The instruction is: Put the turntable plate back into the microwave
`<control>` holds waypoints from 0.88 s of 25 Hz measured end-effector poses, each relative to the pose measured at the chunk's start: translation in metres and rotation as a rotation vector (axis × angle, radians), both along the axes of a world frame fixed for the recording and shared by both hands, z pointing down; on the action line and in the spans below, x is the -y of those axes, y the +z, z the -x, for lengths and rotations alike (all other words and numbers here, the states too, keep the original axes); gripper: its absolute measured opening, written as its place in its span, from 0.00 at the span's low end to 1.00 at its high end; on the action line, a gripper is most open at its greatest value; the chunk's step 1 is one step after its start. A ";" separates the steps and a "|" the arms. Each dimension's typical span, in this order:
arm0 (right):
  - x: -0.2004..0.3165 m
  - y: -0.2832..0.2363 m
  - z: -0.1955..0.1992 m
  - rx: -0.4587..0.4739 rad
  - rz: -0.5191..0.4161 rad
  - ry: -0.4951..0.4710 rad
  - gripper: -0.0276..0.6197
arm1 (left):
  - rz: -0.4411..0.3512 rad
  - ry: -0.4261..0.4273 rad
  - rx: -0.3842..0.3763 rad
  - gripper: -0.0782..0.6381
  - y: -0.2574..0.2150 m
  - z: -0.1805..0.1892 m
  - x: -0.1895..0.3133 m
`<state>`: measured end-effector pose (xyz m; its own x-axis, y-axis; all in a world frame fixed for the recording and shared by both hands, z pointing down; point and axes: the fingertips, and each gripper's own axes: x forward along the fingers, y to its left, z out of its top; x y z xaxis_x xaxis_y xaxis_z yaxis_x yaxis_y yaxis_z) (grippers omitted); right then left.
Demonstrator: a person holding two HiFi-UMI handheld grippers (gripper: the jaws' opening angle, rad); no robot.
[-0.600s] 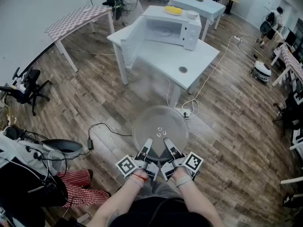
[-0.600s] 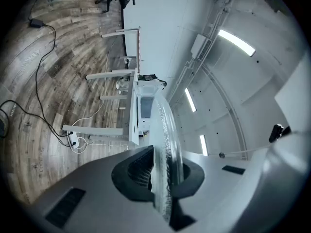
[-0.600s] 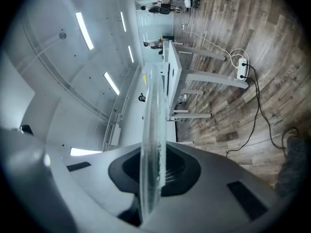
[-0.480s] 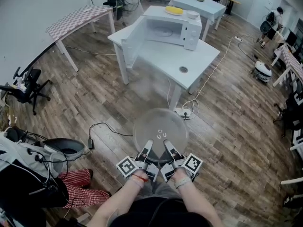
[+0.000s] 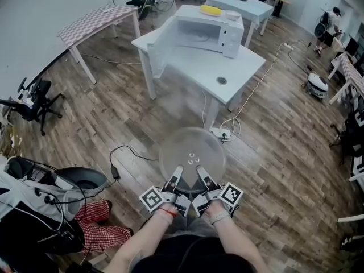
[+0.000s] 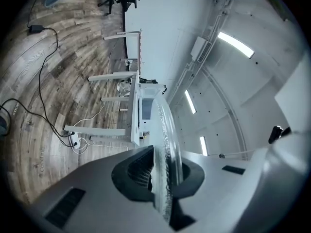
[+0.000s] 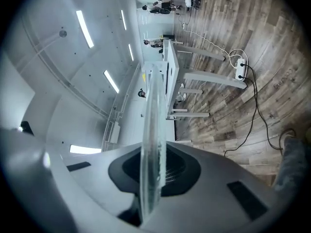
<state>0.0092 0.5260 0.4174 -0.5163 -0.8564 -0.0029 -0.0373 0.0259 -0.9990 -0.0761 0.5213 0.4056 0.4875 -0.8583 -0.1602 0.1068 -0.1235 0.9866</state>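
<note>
Glass, and a wide disc of it: the turntable plate (image 5: 191, 154) hangs level over the wooden floor (image 5: 273, 152), held out in front of the person and well apart from the open microwave (image 5: 202, 32) on the white table (image 5: 239, 67) ahead. By its look the plate is stiff, smooth and fairly heavy for its thinness — likely slippery at the rim and sure to break if dropped. The near edge, taken at two spots side by side, seems the sensible hold, and that is where both tools have it. The left gripper (image 5: 177, 172) is clamped on the near rim, its jaws parted only by the thickness of the glass, ribbed pads (image 6: 138, 171) pressed against either face. The right gripper (image 5: 201, 171) bites the same edge just beside it in the same way, the plate seen edge-on between its jaws. Most of the disc juts out past the grip — a long lever, in all likelihood, should either hold slacken on the way to the oven cavity.
</note>
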 end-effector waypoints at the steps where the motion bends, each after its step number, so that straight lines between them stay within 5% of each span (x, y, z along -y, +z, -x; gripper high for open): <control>1: -0.002 0.000 0.000 0.003 -0.001 -0.002 0.11 | -0.004 -0.002 0.002 0.15 -0.001 -0.001 -0.002; 10: 0.011 0.003 -0.009 -0.007 0.004 0.008 0.11 | 0.001 0.008 -0.014 0.15 0.003 -0.009 0.012; 22: 0.112 0.002 -0.024 -0.008 -0.002 0.030 0.10 | 0.000 0.031 -0.019 0.15 0.002 -0.024 0.115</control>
<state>0.0332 0.4138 0.4194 -0.4903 -0.8716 -0.0006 -0.0460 0.0266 -0.9986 -0.0523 0.4068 0.4075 0.5105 -0.8430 -0.1699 0.1297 -0.1198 0.9843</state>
